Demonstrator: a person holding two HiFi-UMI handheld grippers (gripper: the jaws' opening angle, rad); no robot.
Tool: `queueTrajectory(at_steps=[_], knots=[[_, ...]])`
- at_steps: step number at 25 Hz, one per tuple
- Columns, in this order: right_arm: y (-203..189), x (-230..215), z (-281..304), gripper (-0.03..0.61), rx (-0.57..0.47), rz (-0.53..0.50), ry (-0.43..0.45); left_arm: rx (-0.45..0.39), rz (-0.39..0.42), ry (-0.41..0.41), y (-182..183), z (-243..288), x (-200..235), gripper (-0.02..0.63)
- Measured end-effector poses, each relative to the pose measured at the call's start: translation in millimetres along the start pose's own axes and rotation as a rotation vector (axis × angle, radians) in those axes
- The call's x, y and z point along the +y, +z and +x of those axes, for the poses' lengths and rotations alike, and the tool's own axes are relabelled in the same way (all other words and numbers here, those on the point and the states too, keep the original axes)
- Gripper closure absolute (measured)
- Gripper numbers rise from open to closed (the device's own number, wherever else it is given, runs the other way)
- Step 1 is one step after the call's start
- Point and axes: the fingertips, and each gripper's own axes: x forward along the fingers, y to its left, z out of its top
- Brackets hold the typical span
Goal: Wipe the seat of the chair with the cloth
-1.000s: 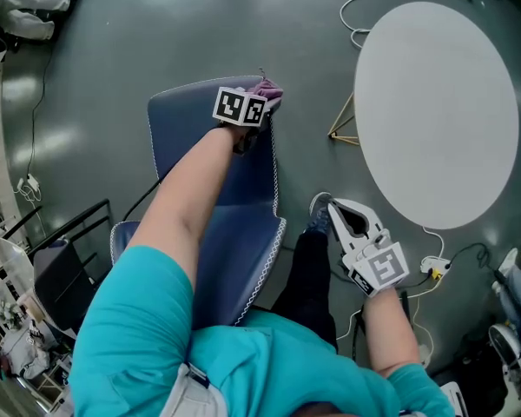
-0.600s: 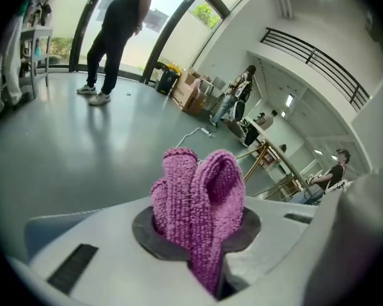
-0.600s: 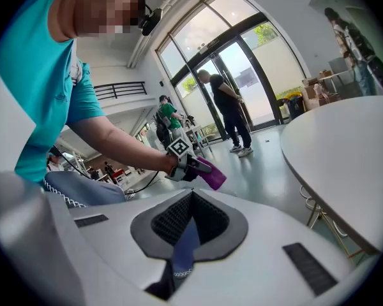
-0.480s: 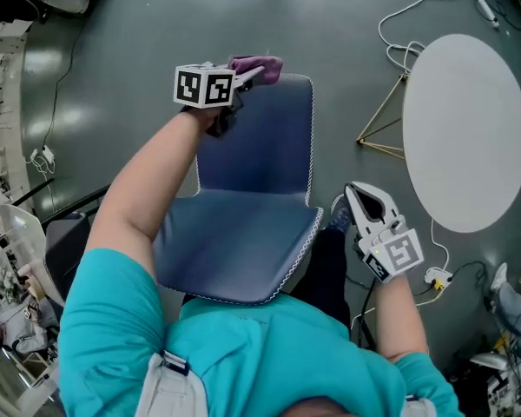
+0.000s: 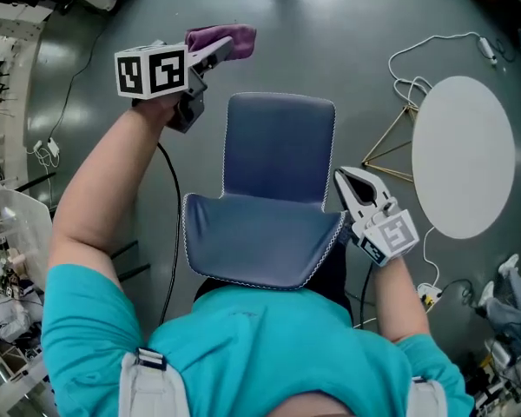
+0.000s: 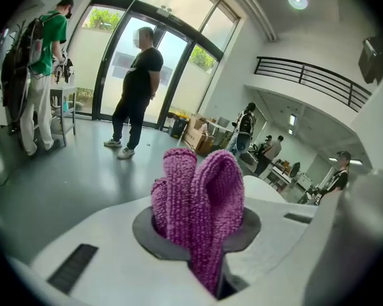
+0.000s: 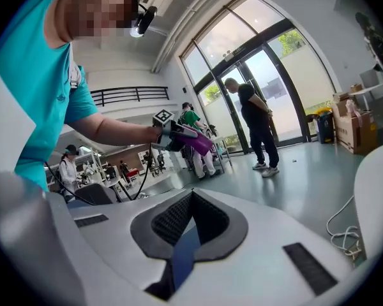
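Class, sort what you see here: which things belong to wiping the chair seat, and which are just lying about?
Belonging to the job:
purple towelling cloth, pinched in the left gripper
blue padded chair
right gripper, jaws on the chair's edge

Just lying about:
round white table
white cable on the grey floor

Left gripper (image 5: 210,52) and right gripper (image 5: 349,186): my white moulded shells with dark grey jaw pads, each carrying a black-and-white marker cube (image 5: 152,70). I wear a teal short-sleeved shirt (image 5: 243,346) and grey shoulder straps (image 5: 149,379). A black cable (image 5: 170,200) hangs from the left gripper.
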Motion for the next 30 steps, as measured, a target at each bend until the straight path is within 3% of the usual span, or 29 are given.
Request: queueTrajectory(at_steps=[3, 6, 10, 15, 19, 22, 25, 30], knots=[[14, 4, 11, 0.58, -0.01, -0.02, 0.011, -0.018, 0.005, 0.006, 18, -12, -14, 0.549], [7, 1, 22, 0.58, 0.0, -0.019, 0.014, 0.017, 0.02, 0.056, -10, -2, -7, 0.549], [-25, -2, 31, 0.58, 0.045, -0.005, 0.023, 0.158, -0.032, 0.18, -122, 23, 41, 0.549], [-60, -9, 24, 0.58, 0.102, 0.033, -0.001, 0.413, -0.065, 0.399, -289, 29, 109, 0.549], [-77, -26, 26, 0.58, 0.111, 0.043, -0.016, 0.569, -0.061, 0.55, -362, 26, 159, 0.549], [-80, -28, 23, 0.58, 0.109, 0.072, -0.025, 0.654, -0.115, 0.613, -398, 19, 177, 0.549], [-86, -28, 21, 0.58, 0.124, 0.067, -0.03, 0.672, -0.096, 0.658, -414, 31, 188, 0.549], [-90, -33, 12, 0.58, 0.124, 0.08, -0.038, 0.672, -0.145, 0.669, -435, 68, 187, 0.549]])
